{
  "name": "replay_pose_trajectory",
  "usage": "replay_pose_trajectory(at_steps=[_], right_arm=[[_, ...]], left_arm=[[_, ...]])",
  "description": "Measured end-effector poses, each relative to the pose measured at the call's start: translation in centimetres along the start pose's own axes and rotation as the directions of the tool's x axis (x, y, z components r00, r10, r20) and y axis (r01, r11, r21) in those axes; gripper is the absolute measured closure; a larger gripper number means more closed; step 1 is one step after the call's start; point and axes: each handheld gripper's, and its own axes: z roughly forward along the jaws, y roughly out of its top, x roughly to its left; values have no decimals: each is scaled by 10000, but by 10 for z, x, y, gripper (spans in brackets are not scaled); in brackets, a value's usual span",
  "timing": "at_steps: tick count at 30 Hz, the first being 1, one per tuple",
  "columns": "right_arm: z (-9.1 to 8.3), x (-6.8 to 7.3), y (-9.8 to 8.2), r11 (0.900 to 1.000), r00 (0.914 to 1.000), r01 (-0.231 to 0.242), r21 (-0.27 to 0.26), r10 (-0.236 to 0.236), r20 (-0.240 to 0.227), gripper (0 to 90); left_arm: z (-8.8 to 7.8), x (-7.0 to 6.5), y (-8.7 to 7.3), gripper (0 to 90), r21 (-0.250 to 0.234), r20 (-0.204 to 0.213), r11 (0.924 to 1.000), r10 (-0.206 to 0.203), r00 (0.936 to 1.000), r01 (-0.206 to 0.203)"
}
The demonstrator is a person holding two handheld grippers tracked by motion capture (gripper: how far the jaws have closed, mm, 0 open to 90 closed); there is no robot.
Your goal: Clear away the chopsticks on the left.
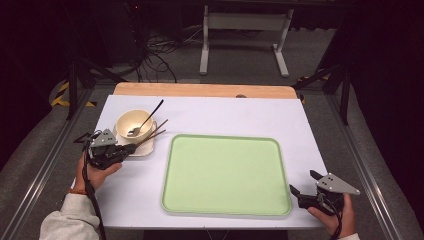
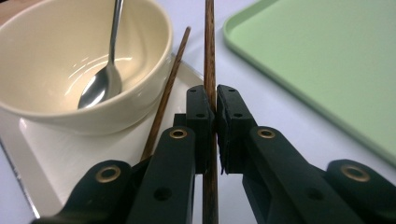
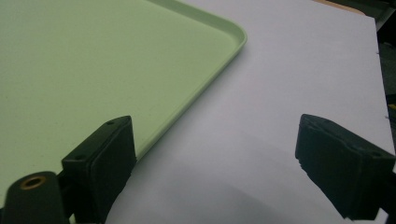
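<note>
- Left tongs (image 2: 215, 109) are clamped tight on one dark wooden chopstick (image 2: 209, 51). In the left gripper view it runs straight up between the pads and gets cut off by the top and bottom edges, so neither end shows there.
- The second chopstick (image 2: 169, 86) isn't gripped. It leans against the side of the cream bowl (image 2: 60, 60), and its lower end disappears behind the left jaw.
- The bowl sits on a white square plate (image 2: 88, 154), with a metal spoon (image 2: 103, 74) resting inside it. The spoon handle runs out of the top of that view.
- From the high view, the left tongs (image 1: 131, 148) are at the plate's near edge, at the left of the bench (image 1: 225, 112). The two chopsticks blur together there, and I can't tell whether the held one is lifted off the plate.
- Right tongs (image 3: 233, 158) are wide apart with nothing between them, just bare bench surface and the corner of the green tray (image 3: 93, 60).
- In the high view, the right tongs (image 1: 303, 186) are just off the tray's near right corner. I can't say if they touch the bench.
</note>
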Motion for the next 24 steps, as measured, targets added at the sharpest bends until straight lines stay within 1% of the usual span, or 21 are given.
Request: replay_pose_trajectory(at_steps=[1, 2, 3, 4, 5, 6, 7, 8, 10, 11, 12, 13, 14, 15, 16, 19, 20, 21, 23, 24], right_arm=[[0, 0, 0, 10000, 10000, 11, -8, -11, 3, 126], [0, 0, 0, 10000, 10000, -4, -7, 4, 17, 126], [0, 0, 0, 10000, 10000, -14, -12, 14, 18, 126], [0, 0, 0, 10000, 10000, -19, -13, 19, 21, 126], [0, 0, 0, 10000, 10000, -14, -11, 14, 23, 126], [0, 0, 0, 10000, 10000, -10, -16, 10, 19, 126], [0, 0, 0, 10000, 10000, -11, -17, 11, 14, 126], [0, 0, 0, 10000, 10000, -13, -15, 13, 19, 126], [0, 0, 0, 10000, 10000, -30, -9, 30, 21, 126], [0, 0, 0, 10000, 10000, -32, -9, 32, 21, 126], [0, 0, 0, 10000, 10000, -32, -9, 32, 21, 126], [0, 0, 0, 10000, 10000, -26, -15, 26, 21, 126], [-1, 0, 0, 10000, 10000, -17, -37, 17, 22, 126], [-1, 0, 0, 10000, 10000, -33, -38, 33, 24, 126], [-1, 0, 0, 10000, 10000, -33, -38, 33, 24, 126], [-1, 0, 0, 10000, 10000, -23, -63, 23, 37, 127], [-1, 0, 0, 10000, 10000, -22, -66, 22, 34, 127], [-1, 0, 0, 10000, 10000, -22, -66, 22, 34, 127], [-1, 0, 1, 10000, 10000, -27, -79, 27, 39, 127], [-1, 0, 1, 10000, 10000, -39, -74, 39, 46, 126]], left_arm=[[-1, -2, 1, 848, -91, -11, 9999, -93, 10000, 92], [-2, -4, 3, 848, -73, 22, 10000, -17, 10000, 17], [-2, -7, 5, 848, -125, 23, 9999, -38, 10000, 38], [-2, -10, 6, 848, -192, 92, 9996, -212, 9997, 214], [-2, -12, 8, 848, -169, 155, 9997, -164, 9997, 166], [-2, -15, 10, 848, -132, 122, 9998, -168, 9998, 170], [-2, -19, 13, 848, -118, 76, 9997, -224, 9997, 225], [-2, -24, 15, 848, -91, 165, 9996, -276, 9995, 277], [0, -34, 21, 848, -72, 239, 9998, -181, 9996, 183], [1, -37, 23, 848, -94, 276, 9999, -116, 9996, 118], [1, -37, 23, 848, -94, 276, 9999, -116, 9996, 118], [4, -47, 28, 848, -111, 432, 9999, -80, 9990, 85], [6, -52, 30, 848, -88, 432, 9999, 57, 9991, -53], [7, -57, 32, 848, -104, 554, 9999, 42, 9985, -37], [7, -57, 32, 848, -104, 554, 9999, 42, 9985, -37], [11, -71, 38, 848, -131, 706, 9998, 163, 9974, -154], [14, -77, 41, 848, -85, 764, 9996, 257, 9967, -251], [14, -77, 41, 848, -85, 764, 9996, 257, 9967, -251], [21, -87, 43, 848, -16, 872, 9992, 400, 9954, -400], [23, -89, 44, 848, 35, 912, 9988, 478, 9947, -483]])
